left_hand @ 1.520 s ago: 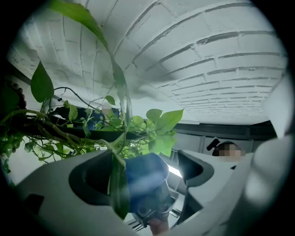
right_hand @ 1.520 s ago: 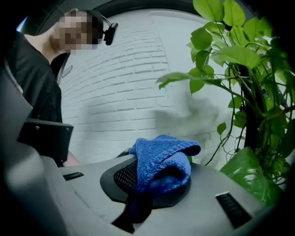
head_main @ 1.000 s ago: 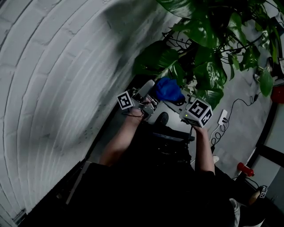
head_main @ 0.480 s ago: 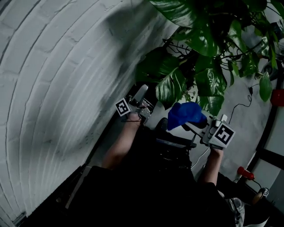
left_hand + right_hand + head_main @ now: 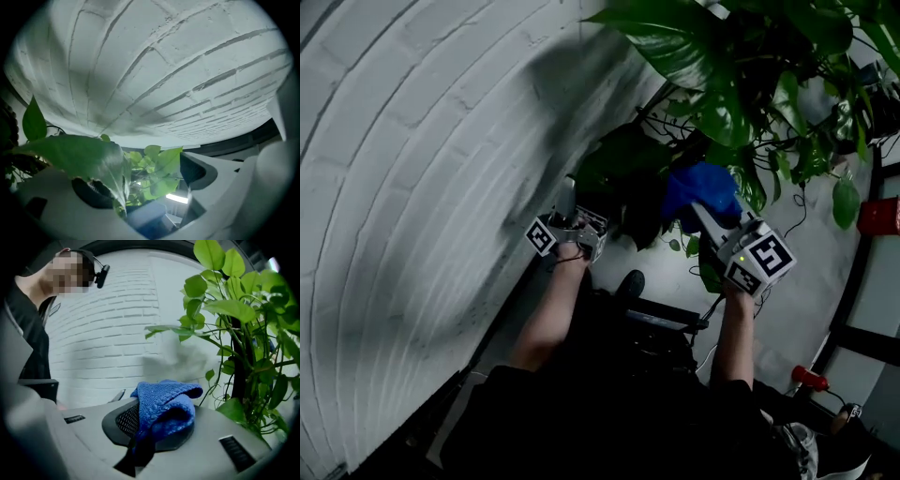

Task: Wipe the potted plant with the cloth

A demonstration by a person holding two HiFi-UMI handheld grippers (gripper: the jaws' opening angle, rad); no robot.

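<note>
A white brick wall (image 5: 412, 169) fills the left of the head view, with pale floor (image 5: 811, 300) at lower right. The potted plant (image 5: 722, 84) spreads across the upper right. The right gripper (image 5: 154, 427) fingers clench the blue cloth (image 5: 166, 404), whose folded bulk projects past the fingertips toward the foliage. The left gripper (image 5: 154, 201) fingers stand released, with a leaf (image 5: 79, 154) draped between them.

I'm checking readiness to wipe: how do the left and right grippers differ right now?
The right gripper is shut on the blue cloth; the left gripper has its jaws apart, a leaf drooping into the gap. The left gripper sits beside the brick wall; the right gripper is farther from it. Both are among the potted plant's leaves.
</note>
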